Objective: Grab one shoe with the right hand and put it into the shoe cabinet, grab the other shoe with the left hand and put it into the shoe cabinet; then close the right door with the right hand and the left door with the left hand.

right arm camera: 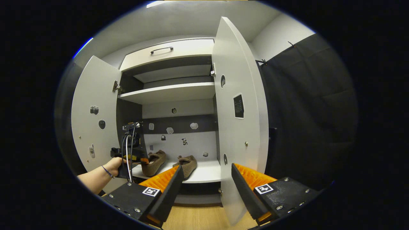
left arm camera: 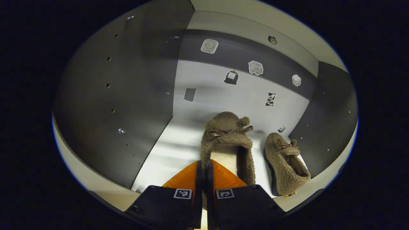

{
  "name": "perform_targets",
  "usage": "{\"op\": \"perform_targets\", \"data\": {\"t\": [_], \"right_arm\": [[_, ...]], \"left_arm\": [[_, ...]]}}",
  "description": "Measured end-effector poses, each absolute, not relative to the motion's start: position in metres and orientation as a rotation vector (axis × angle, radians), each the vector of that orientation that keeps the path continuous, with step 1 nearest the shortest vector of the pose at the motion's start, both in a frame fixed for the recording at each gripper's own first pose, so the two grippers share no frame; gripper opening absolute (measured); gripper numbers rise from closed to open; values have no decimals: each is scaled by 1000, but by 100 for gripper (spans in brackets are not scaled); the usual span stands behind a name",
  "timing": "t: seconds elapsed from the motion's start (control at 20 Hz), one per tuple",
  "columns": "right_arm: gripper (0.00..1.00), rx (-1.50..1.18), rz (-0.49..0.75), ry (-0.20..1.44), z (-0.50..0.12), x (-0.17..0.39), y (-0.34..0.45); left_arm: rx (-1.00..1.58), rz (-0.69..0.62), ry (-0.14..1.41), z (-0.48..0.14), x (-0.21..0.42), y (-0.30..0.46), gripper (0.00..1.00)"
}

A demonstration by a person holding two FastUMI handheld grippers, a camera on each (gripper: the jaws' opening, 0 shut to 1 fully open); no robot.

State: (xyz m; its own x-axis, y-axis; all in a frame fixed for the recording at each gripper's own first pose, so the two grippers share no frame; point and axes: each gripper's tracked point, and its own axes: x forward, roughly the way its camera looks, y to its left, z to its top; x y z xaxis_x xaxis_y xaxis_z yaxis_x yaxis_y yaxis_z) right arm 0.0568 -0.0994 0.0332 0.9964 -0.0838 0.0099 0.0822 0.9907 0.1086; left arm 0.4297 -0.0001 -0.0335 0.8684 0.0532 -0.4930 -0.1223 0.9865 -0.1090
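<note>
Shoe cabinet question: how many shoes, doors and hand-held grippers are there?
Shoes: 2, the near shoe and the far shoe
Doors: 2, left door and right door, both open
Hand-held grippers: 2, left hand-held gripper and right hand-held gripper
Total: 6

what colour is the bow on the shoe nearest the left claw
Dark brown, on a lighter brown fuzzy shoe; clearest in the left gripper view.

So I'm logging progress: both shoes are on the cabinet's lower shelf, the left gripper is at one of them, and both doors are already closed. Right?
Not quite: the doors are open. The right gripper view shows the left door and right door swung wide. The rest holds: both shoes sit on the lower shelf, with the left gripper at the nearer one.
</note>
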Motion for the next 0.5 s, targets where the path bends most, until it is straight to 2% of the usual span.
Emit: {"op": "perform_targets", "data": {"t": [0.05, 0.1, 0.2, 0.25, 0.35, 0.45, 0.5], "right_arm": [[92, 110, -76, -14, 34, 56, -98], [92, 109, -71, -16, 37, 53, -92], [92, 113, -62, -12, 38, 51, -83], [92, 116, -54, -10, 37, 50, -82], [92, 117, -44, -10, 36, 47, -81], [92, 111, -33, -5, 35, 43, -79], [92, 110, -26, -5, 34, 41, -78]], "left_arm": [[-131, 87, 491, -29, 427, -2, 25], [-120, 80, 466, -23, 424, -3, 28], [-110, 67, 451, -13, 411, -9, 54], [-114, 55, 434, -6, 404, -13, 50], [-122, 32, 398, 9, 388, -21, 65], [-111, 17, 369, 20, 371, -28, 66], [-100, 18, 354, 26, 361, -31, 71]]}}
